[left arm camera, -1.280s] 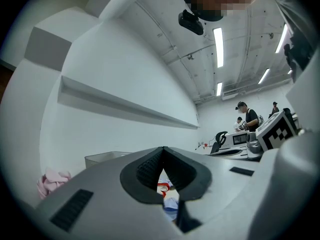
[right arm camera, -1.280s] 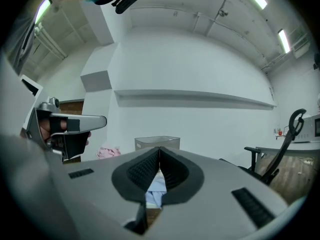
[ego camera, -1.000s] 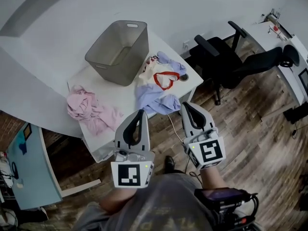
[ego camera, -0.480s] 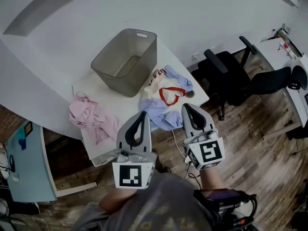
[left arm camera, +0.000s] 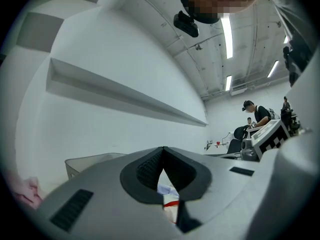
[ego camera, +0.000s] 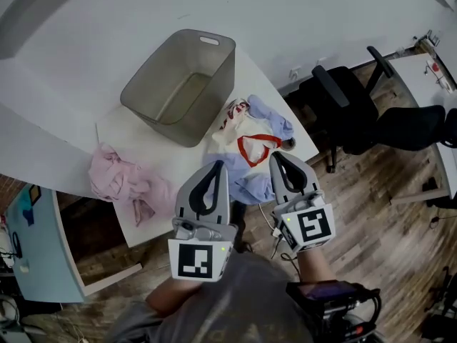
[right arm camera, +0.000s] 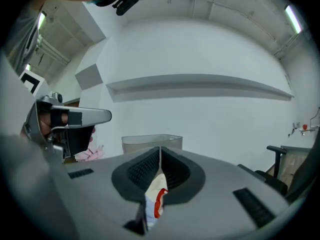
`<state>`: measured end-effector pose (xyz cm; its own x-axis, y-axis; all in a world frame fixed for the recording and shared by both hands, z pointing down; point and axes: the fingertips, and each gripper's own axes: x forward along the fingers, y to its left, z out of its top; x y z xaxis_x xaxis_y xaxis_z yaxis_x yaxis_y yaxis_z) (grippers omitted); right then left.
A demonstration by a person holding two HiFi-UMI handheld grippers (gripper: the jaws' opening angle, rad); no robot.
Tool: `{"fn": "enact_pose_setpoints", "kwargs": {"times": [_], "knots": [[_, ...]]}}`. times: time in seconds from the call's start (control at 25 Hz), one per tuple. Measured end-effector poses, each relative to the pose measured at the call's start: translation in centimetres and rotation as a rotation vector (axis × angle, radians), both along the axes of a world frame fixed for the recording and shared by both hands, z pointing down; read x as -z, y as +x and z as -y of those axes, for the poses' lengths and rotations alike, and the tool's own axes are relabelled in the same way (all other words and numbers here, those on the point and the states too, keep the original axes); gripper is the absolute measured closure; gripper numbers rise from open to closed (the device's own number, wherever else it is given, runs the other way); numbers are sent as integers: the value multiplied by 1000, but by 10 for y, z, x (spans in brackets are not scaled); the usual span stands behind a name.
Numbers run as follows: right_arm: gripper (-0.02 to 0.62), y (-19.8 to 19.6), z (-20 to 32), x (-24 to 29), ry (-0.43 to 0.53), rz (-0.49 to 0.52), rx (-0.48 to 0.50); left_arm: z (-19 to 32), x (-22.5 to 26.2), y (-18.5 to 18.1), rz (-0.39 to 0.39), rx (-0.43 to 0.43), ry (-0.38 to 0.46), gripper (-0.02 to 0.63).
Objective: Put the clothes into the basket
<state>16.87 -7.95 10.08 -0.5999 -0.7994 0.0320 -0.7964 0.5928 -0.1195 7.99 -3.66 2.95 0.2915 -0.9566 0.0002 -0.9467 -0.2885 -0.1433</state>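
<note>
The clothes are not yet in the basket. A crumpled heap of pale blue and cream cloth with a red-trimmed piece [ego camera: 246, 138] sprawls at the near right corner of the surface [ego camera: 178, 157]. A soft pink garment [ego camera: 118, 184] lies bunched at the left edge, its folds drooping over the side. Behind them, at the far edge, stands the basket [ego camera: 214, 84], a grey, slightly see-through plastic tub with tapered walls, rounded corners and a handle slot in its rim. From above, nothing shows inside it. In the last second I have closed in on the smooth white surface. My left tongs [ego camera: 214, 166] and right tongs [ego camera: 277, 157] were short of the near edge and now reach over it, tips at the fringe of the blue heap. Both pairs are pressed together with nothing between them; their ribbed dark pads meet at the tip. By my reading this is the approach, with the blue heap the likely first pick, and the tongs must part before any cloth can be taken. A black office chair [ego camera: 350, 113] stands on the wood floor off the right edge.
</note>
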Motion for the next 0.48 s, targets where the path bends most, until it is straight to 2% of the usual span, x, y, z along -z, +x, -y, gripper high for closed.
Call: {"fn": "enact_pose_setpoints", "kwargs": {"times": [0.12, 0.24, 0.48], "knots": [[586, -12, 24, -20, -23, -14, 18, 24, -13, -1, 39, -21, 9, 598], [581, -24, 43, -45, -51, -19, 40, 46, -34, -1, 49, -50, -28, 598], [460, -47, 73, -86, -138, -45, 74, 91, -66, -16, 31, -55, -93, 598]]}}
